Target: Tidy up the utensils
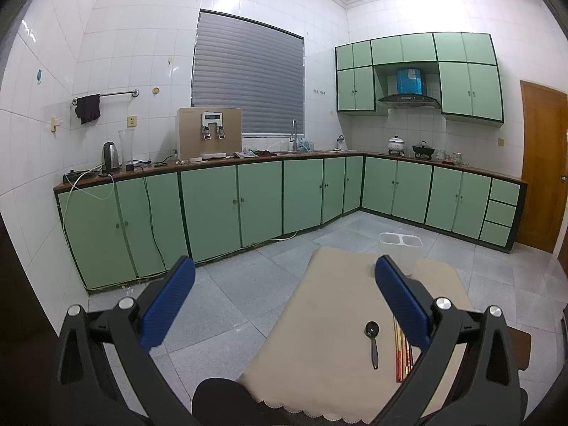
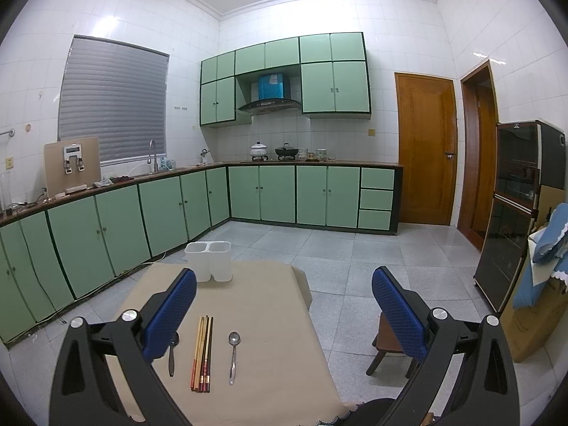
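A beige-clothed table (image 2: 255, 305) holds a black spoon (image 2: 171, 355), a bundle of chopsticks (image 2: 203, 353) and a silver spoon (image 2: 233, 355) lying side by side near its front. A white two-compartment holder (image 2: 208, 261) stands empty at the table's far edge. The black spoon (image 1: 372, 342), chopsticks (image 1: 403, 355) and holder (image 1: 401, 252) also show in the left wrist view. My left gripper (image 1: 284, 284) is open and empty, above the table's left side. My right gripper (image 2: 284, 291) is open and empty, above the table, behind the utensils.
A small wooden stool (image 2: 390, 344) stands on the tiled floor to the right of the table. Green cabinets (image 2: 177, 206) line the far walls. A dark glass-door cabinet (image 2: 514, 213) and a cardboard box (image 2: 536, 319) stand at the right.
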Action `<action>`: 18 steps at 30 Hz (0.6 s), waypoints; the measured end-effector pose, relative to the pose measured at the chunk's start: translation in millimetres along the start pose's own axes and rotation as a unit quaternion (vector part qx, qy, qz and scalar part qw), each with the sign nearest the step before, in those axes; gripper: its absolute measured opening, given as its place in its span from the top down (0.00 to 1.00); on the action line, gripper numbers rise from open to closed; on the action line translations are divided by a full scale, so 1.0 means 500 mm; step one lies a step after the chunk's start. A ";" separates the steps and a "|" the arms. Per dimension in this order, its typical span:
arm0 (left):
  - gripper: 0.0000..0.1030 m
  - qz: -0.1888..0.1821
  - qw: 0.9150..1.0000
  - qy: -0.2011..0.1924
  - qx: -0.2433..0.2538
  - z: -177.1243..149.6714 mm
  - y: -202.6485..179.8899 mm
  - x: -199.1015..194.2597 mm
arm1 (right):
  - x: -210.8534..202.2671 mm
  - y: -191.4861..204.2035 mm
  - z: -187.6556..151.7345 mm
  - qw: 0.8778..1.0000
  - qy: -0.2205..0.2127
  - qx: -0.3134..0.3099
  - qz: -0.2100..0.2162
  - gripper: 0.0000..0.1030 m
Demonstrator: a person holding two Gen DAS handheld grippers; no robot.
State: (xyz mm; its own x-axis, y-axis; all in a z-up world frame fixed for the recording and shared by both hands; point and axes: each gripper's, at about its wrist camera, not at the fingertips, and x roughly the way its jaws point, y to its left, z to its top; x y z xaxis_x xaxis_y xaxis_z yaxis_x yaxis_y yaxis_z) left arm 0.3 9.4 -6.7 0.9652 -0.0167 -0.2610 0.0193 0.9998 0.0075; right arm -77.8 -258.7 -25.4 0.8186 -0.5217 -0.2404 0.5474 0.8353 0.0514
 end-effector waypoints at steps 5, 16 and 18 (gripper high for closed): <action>0.05 -0.001 1.000 0.001 0.000 0.001 0.000 0.002 | -0.001 0.000 0.002 1.000 0.002 0.000 0.001 0.06; 0.05 0.000 1.000 0.002 0.001 -0.001 0.000 0.004 | -0.002 0.002 0.002 1.000 0.001 0.000 0.001 0.06; 0.05 -0.001 1.000 0.002 0.001 0.000 -0.001 0.004 | -0.001 0.002 0.002 1.000 0.001 0.000 0.001 0.06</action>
State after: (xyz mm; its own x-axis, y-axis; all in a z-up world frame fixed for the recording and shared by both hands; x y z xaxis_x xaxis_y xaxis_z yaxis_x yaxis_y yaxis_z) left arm 2.2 8.9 -7.3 0.9641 -0.0189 -0.2649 0.0221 0.9997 0.0090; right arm -77.5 -258.0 -24.1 0.8190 -0.5197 -0.2432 0.5459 0.8363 0.0511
